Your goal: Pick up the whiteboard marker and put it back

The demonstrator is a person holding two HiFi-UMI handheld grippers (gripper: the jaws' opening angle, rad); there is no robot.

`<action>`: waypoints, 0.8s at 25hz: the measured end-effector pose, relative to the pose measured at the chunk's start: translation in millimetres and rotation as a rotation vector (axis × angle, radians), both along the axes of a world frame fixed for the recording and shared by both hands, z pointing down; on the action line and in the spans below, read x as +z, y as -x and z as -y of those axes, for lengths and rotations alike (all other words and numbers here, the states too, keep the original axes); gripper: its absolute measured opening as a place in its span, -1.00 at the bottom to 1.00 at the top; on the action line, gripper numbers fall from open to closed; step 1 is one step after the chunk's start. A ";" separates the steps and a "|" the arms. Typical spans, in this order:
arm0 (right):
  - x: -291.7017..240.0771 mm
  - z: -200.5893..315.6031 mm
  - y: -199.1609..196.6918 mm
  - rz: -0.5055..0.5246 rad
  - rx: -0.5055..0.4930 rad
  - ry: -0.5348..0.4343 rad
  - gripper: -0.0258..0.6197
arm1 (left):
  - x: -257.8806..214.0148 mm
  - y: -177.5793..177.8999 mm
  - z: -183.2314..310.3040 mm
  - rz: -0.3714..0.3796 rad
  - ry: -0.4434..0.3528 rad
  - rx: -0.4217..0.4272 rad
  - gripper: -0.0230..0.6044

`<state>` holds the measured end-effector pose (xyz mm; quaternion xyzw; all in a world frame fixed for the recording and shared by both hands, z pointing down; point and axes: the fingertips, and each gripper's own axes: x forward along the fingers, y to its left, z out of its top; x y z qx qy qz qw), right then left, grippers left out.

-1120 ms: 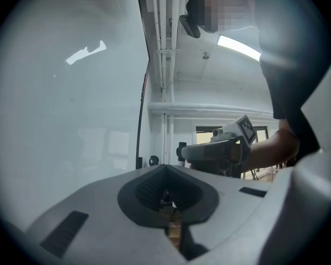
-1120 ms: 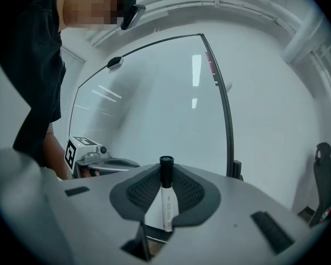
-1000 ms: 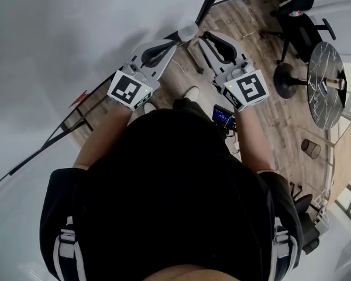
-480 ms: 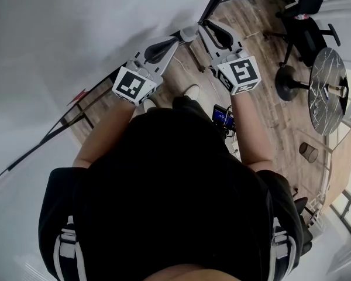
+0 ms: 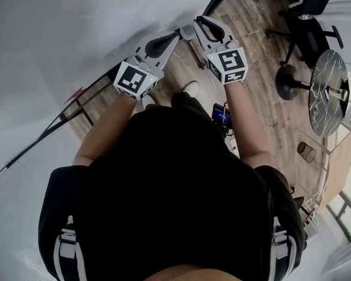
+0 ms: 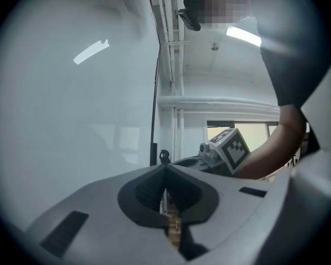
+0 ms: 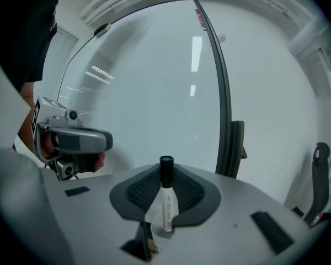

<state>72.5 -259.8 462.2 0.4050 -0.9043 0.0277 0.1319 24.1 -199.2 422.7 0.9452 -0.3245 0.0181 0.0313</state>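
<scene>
While my right tool (image 7: pixel 164 187) is clamped on the marker (image 7: pixel 166 206), my left tool (image 6: pixel 165 175) has its jaws pressed together on nothing and sits just beside the right one, both raised close to the whiteboard (image 7: pixel 154 93). The marker stands upright between my 2 pads, which grip its white barrel, and the black cap pokes out past them toward the board. I judge it a light, stiff thing that needs little squeeze. The barrel looks like smooth, round plastic, so it could roll or pivot in the pads if I swing it fast. The barrel is the right place to hold it, since a grip on the cap might pull the cap off. With only 1 narrow line of contact on each side, I would keep the clamp steady and move gently. I cannot see a tray or ledge for setting it back.
</scene>
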 end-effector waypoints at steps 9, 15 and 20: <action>25.4 11.8 1.1 -0.015 -0.024 0.031 -0.73 | 5.7 -7.8 10.7 0.001 0.012 -0.006 -0.92; 43.7 14.7 7.2 -0.027 -0.037 0.063 -0.73 | 9.7 -3.5 17.9 -0.017 0.027 -0.033 -0.92; 67.7 20.0 5.2 -0.040 -0.031 0.093 -0.73 | 20.6 -3.9 23.4 -0.036 0.048 -0.053 -0.92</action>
